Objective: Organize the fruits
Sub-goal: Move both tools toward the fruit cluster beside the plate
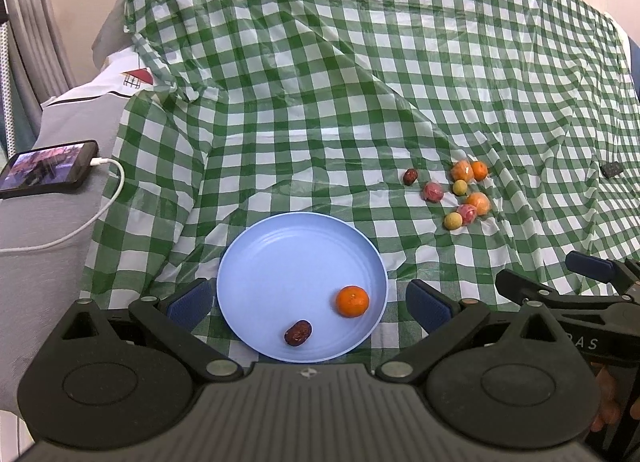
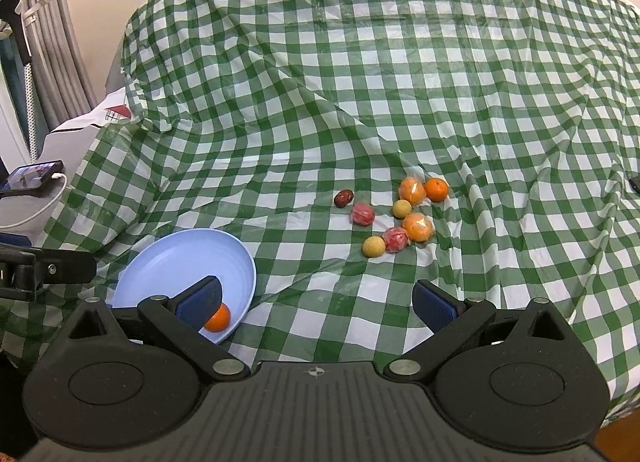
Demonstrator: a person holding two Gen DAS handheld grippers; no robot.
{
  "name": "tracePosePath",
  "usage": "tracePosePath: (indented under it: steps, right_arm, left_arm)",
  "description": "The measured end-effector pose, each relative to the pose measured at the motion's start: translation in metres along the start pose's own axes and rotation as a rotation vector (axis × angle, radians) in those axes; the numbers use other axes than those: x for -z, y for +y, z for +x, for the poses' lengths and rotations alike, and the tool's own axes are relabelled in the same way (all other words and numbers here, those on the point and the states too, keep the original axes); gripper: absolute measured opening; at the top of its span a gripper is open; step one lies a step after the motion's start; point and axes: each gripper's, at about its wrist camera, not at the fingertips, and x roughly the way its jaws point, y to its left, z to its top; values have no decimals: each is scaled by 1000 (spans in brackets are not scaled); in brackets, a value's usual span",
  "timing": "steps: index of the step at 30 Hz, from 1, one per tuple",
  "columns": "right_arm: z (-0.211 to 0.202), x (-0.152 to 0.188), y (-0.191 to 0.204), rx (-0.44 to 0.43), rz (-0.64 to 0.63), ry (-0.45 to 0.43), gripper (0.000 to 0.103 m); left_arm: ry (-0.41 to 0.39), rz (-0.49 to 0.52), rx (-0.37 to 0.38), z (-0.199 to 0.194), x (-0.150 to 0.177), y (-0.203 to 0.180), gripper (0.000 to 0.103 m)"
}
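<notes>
The right tool's (image 2: 316,304) left finger (image 2: 200,302) is partly hiding the plated tangerine (image 2: 218,318), while both empty tools are gaping apart, the left tool (image 1: 308,304) framing the blue plate (image 1: 280,246).

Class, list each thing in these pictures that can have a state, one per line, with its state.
Left gripper: open, empty.
Right gripper: open, empty.
Blue plate: holds two fruits.
Orange: on the plate.
Red date: on the plate.
Loose fruits: on the tablecloth, outside the plate.
Phone: screen lit, cable plugged in.
</notes>
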Motion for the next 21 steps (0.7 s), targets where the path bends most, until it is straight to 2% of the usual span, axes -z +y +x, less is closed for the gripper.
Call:
tracePosePath:
  steps: [12, 21]
  right_arm:
    - [-1, 1, 11, -8, 2, -10, 101]
    - [16, 1, -5, 14, 30, 15, 101]
  left_arm:
    - [-7, -3, -7, -4, 4, 2, 103]
    - [30, 15, -2, 15, -3, -6, 103]
